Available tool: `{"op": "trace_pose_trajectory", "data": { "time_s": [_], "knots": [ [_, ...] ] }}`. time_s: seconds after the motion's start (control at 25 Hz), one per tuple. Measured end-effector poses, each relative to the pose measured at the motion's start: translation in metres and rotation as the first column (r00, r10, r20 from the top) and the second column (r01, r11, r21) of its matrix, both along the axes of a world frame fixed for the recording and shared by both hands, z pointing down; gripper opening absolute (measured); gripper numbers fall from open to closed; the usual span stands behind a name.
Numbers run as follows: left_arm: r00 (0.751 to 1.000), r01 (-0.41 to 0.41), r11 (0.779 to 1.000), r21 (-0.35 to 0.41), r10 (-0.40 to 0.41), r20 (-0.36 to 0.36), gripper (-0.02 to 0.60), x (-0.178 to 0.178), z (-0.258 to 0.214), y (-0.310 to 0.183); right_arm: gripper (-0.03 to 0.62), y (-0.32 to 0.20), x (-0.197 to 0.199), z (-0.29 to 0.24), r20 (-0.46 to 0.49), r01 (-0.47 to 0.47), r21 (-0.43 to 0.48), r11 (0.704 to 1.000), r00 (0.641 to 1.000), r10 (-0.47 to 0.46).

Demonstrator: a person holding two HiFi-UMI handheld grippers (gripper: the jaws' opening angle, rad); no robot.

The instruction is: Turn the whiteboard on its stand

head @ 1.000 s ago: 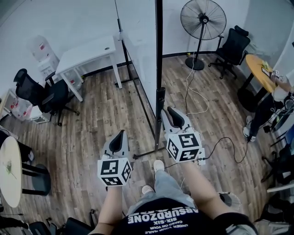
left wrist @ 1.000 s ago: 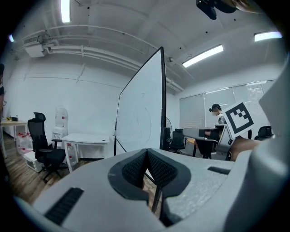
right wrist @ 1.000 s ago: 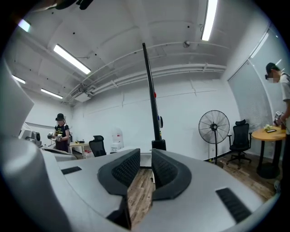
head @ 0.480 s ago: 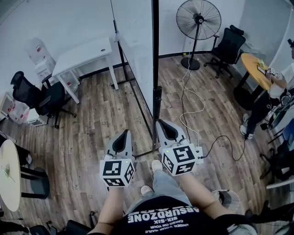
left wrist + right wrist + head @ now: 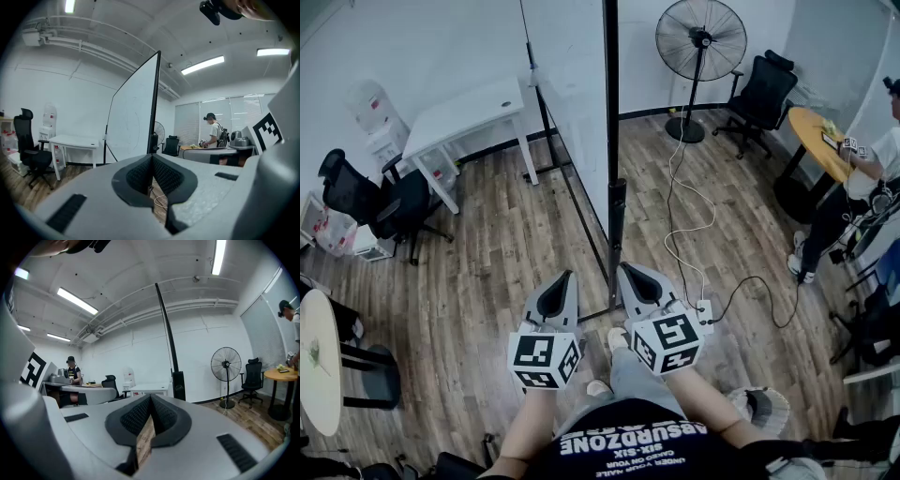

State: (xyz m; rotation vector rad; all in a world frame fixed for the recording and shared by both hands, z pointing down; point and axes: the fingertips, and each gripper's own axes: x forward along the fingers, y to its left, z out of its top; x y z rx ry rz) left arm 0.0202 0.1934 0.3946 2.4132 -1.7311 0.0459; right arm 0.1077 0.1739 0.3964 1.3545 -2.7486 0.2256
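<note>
The tall white whiteboard (image 5: 572, 94) in its black frame stands edge-on to me on the wood-plank floor (image 5: 487, 272). Its black upright post (image 5: 610, 216) rises just beyond and between my two tools. My left tool (image 5: 565, 277) is clenched, pad against pad. My right tool (image 5: 625, 270) has just been closing and is clenched too, with only its own pads meeting, just beside the post.
</note>
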Motion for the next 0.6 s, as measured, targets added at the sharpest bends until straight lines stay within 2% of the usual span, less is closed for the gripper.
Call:
{"op": "trace_pose_trajectory", "data": {
  "time_s": [0.6],
  "knots": [
    [0.999, -0.052, 0.999, -0.013, 0.052, 0.012, 0.005, 0.025, 0.006, -0.012, -0.002, -0.006, 0.002, 0.012, -0.013, 0.018, -0.036, 0.999, 1.0, -0.018]
  ]
}}
